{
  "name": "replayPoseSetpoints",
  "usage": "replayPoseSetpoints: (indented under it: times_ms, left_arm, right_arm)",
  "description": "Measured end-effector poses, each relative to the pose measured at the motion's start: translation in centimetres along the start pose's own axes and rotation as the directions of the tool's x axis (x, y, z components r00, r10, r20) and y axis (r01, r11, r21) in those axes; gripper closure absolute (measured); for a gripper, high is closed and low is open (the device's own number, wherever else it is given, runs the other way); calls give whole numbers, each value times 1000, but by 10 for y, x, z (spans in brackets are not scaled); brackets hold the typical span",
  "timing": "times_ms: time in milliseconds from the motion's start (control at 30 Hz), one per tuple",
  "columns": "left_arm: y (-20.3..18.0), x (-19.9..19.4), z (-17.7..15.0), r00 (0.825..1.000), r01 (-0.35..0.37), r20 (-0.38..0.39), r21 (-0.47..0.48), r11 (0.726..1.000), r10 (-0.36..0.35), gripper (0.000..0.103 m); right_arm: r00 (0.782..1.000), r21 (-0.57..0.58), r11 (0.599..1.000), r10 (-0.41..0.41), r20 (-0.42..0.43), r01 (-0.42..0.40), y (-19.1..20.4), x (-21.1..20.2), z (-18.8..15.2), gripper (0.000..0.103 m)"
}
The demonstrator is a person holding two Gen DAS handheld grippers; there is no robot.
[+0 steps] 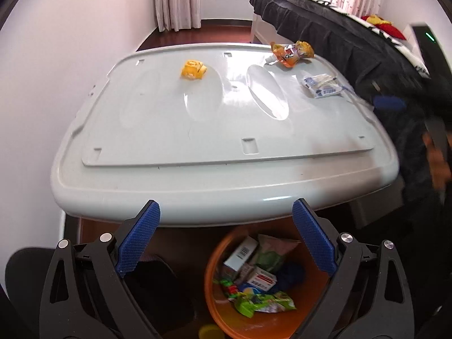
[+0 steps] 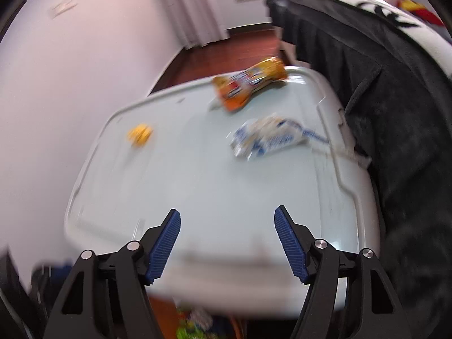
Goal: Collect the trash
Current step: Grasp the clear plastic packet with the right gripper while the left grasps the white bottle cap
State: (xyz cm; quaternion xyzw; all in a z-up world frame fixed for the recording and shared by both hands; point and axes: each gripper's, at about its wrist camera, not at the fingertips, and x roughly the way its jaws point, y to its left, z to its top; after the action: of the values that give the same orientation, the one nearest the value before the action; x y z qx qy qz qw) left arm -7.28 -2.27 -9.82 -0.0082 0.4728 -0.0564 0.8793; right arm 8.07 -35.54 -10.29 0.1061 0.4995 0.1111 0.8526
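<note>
- An orange bin [image 1: 217, 305] stood on the floor below the near edge of the pale tabletop [image 1: 214, 130], between the spread fingers of the left gripper [image 1: 226, 212] in the left wrist view.
- Inside the bin lay a white box with a barcode [image 1: 241, 251], a small red-and-white carton [image 1: 261, 278], a green wrapper [image 1: 262, 305], a paler crumpled bag [image 1: 271, 254] and something dark blue [image 1: 291, 275].
- The left gripper's fingers [image 1: 138, 240] were released, wide apart, with nothing between them.
- The right gripper [image 2: 227, 220] hung over the near part of the tabletop, its fingers [image 2: 291, 248] also released and empty.
- Three pieces of trash lay on the tabletop: a small crumpled yellow wrapper [image 1: 193, 69] toward the far left, an orange snack pouch [image 1: 291, 53] at the far right edge, and a white-and-blue packet [image 1: 322, 84] just nearer than the pouch, close to the right rim.
- A dark blanket [image 1: 353, 45] hung off the bed beside the tabletop's right edge.
- The right wrist view was smeared by motion blur, so print on the wrappers could not be read; the bin showed there only as an orange and green sliver [image 2: 197, 325] under the tabletop's edge.
- At the right edge of the left wrist view, a blurred blue shape [image 1: 389, 103] and a hand [image 1: 438, 163] could hardly be made out.
- The bin's lower rim was cut off by the frame, and the left gripper's right finger covered part of it.
</note>
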Motion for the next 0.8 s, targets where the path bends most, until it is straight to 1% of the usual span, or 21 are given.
replayPoseSetpoints:
  times_ms: [100,200,233,267,367,433,467,500,533,567,600,633,667,733,800]
  left_arm:
    - [-4,8,-1,1000,6,-11,27,1000,-6,11]
    - [-9,13,-2,1000,-11,-6,71,997,11,11]
    - [-11,14,-2,1000,-12,1,84,996,12,11]
    - [-13,13,-1,1000,-10,9,96,995,9,11]
    - [-18,12,-1,1000,2,28,128,992,-5,11]
    - [-21,13,-1,999,4,34,149,989,-9,11]
    - [-23,13,-1,999,5,35,159,987,-11,11]
    - [-24,13,-1,999,4,36,165,986,-10,11]
    - [-25,14,-2,999,5,36,172,985,-11,11]
    - [-26,14,-2,999,8,34,175,984,-14,11]
    - [-27,15,-3,999,9,31,176,984,-14,11]
    - [-27,16,-3,1000,10,26,178,984,-15,11]
    - [-27,16,-3,1000,11,23,179,984,-15,11]
    - [-27,16,-4,1000,7,24,176,984,-11,11]
    - [-25,14,-4,1000,7,26,168,986,-11,11]
  right_arm:
    - [1000,128,992,-4,-5,5,-16,35,30,33]
    - [1000,217,976,-12,-9,14,-29,59,50,32]
    - [1000,259,966,-20,-8,21,-34,68,59,29]
    - [1000,285,958,-29,-7,29,-37,73,64,26]
    - [998,359,931,-54,-19,57,-48,91,79,26]
    - [997,388,918,-73,-37,82,-52,102,84,26]
    - [995,390,916,-85,-52,98,-53,109,87,30]
    - [994,379,919,-103,-43,111,-51,111,89,31]
    - [990,351,925,-139,-36,143,-46,113,91,38]
    - [985,319,932,-166,-45,172,-41,117,94,54]
    - [985,304,937,-168,-47,174,-38,119,95,70]
    - [989,301,942,-135,-59,146,-35,124,94,89]
    - [990,296,946,-116,-76,133,-31,128,91,95]
    - [992,260,959,-99,-73,115,-20,130,84,95]
    - [996,241,969,-35,-77,53,-10,132,74,96]
